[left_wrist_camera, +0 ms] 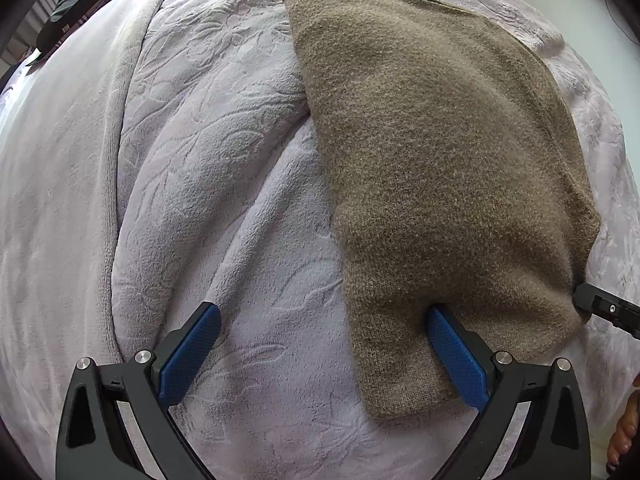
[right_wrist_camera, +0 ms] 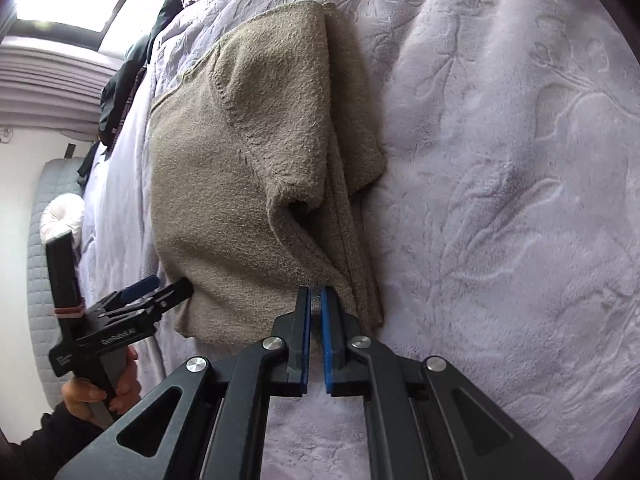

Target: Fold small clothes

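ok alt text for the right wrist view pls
The right gripper pinches the near edge of a brown sweater, partly folded on a lilac blanket. At lower left, a hand holds the left gripper beside the sweater.

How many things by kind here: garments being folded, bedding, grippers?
Brown knit garment: 1
Lilac blanket: 1
Grippers: 2, left gripper open over the garment's edge, right gripper pinching its hem
Total: 4
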The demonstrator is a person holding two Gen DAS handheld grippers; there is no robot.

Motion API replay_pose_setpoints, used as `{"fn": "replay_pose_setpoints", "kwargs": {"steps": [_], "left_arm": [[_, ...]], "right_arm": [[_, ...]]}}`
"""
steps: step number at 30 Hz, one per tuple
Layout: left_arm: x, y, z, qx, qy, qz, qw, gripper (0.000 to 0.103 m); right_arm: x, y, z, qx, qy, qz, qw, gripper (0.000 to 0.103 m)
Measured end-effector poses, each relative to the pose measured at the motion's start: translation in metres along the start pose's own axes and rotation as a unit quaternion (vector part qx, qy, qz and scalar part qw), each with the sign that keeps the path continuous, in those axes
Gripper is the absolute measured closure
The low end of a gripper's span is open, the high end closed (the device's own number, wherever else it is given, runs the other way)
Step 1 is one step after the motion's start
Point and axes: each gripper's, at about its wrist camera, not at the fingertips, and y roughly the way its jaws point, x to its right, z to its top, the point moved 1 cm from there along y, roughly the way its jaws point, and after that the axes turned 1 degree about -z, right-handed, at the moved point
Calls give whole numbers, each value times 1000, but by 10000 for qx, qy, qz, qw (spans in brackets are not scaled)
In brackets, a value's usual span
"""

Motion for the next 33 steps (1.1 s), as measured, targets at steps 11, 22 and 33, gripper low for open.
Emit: {"fn": "replay_pose_setpoints", "kwargs": {"steps": [11,22,33], "left_arm": [[-31,-21,49,348,-485,-1181,9912,0],[-5,24,86,33,-263,-2388,9707,3],[-2,-19,79,406,22,-2396,9700,57]], "right_arm": [[21,-41,37,597,288,843,9942,14],[27,27,122,-226,-44,1728,9847,16],[-28,34,111,-582,60,2578,9644,66]]}}
